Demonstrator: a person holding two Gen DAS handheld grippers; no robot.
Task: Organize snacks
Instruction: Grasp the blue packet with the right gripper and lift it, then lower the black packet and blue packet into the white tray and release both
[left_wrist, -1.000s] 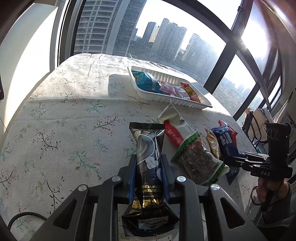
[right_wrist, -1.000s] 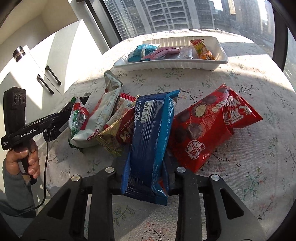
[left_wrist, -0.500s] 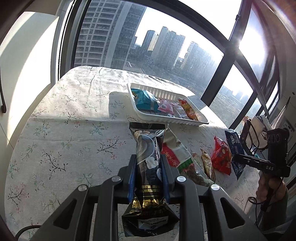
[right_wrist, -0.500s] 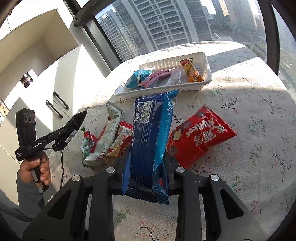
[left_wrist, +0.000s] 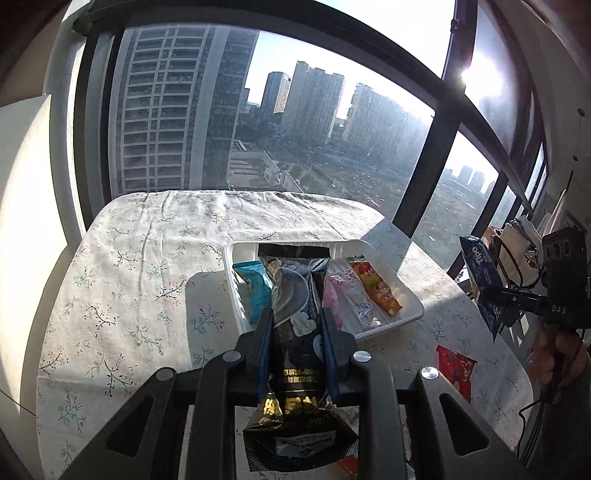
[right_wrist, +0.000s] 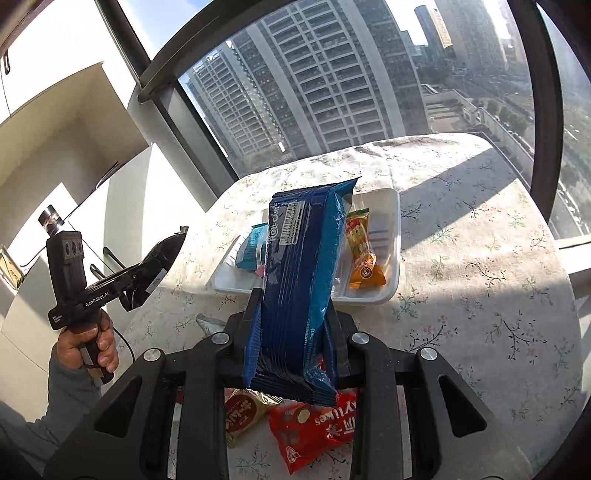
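Left tool (left_wrist: 295, 325) around black packet (left_wrist: 295, 332)

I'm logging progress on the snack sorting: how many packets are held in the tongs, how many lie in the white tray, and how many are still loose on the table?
Held in tongs: 2, black packet, blue packet
In white tray: 4 visible
Loose on tablecloth: 2 visible, others may be hidden
Total: 8

The right gripper (right_wrist: 293, 310) is clamped on a long blue foil biscuit packet (right_wrist: 299, 288), raised above the floral tablecloth (right_wrist: 480, 258). Beyond lies a white ridged plastic tray (right_wrist: 391, 236) holding an orange sachet (right_wrist: 364, 254) and what looks like a teal pouch (right_wrist: 253, 247). A red crinkly snack bag (right_wrist: 317, 428) lies below.
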